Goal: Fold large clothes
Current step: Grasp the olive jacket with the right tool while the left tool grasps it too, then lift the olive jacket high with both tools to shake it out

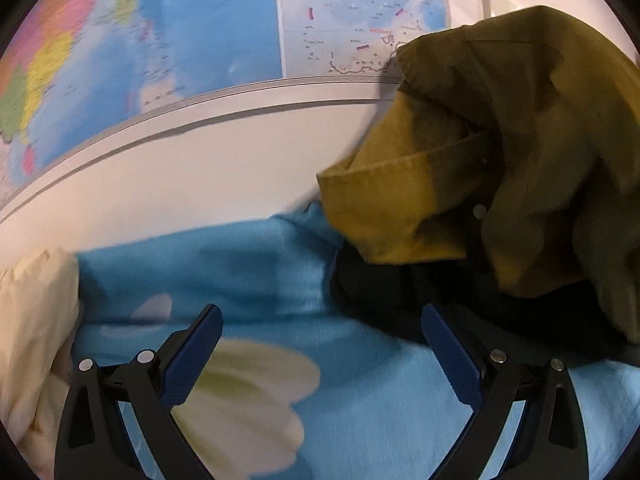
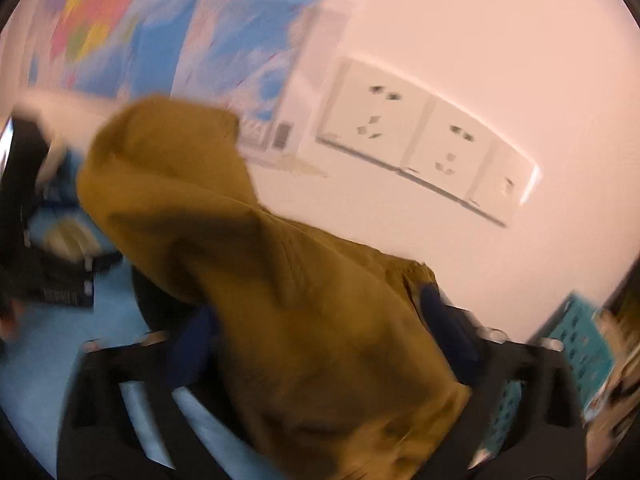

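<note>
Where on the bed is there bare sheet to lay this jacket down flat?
Bare floral sheet lies in front of the open left gripper, bordered by the cream bedding on the left and the wall behind. It is crowded on the right, where the mustard jacket hangs over dark fabric. The right gripper looks draped in jacket; its view is blurred.

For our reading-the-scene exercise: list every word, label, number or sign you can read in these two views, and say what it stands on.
None can be read.
Wall map: place names too small and blurred.
Black tag beside the mustard jacket: white print blurred.
Wall sockets: no lettering visible.
</note>
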{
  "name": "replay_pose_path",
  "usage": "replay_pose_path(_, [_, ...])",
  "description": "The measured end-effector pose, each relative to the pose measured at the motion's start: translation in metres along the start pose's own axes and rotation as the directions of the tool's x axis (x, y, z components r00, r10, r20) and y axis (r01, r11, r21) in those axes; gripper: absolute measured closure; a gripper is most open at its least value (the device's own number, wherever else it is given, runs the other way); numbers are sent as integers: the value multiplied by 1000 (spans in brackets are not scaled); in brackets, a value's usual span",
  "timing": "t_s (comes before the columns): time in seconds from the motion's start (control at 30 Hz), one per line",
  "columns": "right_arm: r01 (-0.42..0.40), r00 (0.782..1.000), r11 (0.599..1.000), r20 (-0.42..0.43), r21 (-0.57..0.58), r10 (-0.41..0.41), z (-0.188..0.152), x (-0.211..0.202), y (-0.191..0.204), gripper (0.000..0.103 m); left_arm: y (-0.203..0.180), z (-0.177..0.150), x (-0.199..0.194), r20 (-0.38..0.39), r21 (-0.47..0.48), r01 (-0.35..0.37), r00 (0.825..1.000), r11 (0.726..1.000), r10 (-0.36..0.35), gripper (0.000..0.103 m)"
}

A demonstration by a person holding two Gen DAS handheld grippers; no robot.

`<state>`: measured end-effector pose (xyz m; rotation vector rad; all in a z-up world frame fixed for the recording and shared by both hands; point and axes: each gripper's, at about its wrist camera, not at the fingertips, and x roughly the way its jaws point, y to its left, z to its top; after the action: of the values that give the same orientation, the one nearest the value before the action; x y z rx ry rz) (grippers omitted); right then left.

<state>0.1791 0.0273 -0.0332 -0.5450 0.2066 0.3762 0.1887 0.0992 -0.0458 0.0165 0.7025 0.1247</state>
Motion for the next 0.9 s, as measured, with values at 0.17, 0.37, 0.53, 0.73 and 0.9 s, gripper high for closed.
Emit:
replay_pose_path(0.17, [-27,998,988,-55,-154,19,-1,31,32,13,-1,10,17,-1,6,7,1000,1000,-7,7])
replay_pose_path(0.37, [-143,988,989,-59,-36,140,-1,15,-4,94,3,14,19,24,3,58,998,998,-58,7])
replay_pose_path(0.53, [-104,989,971,127,216,78,4,-66,-103,95,1,18,17,65,33,121,990,992,-123,7])
replay_pose_path(0.73, [-118,977,900,210,419,30,-2,-109,-206,95,-13,27,12,109,55,226,967,973,-231,7])
replay_pose_path(0.9, [-106,974,892,226,440,4,23,-110,-215,95,-57,30,3,146,217,268,942,939,-302,49])
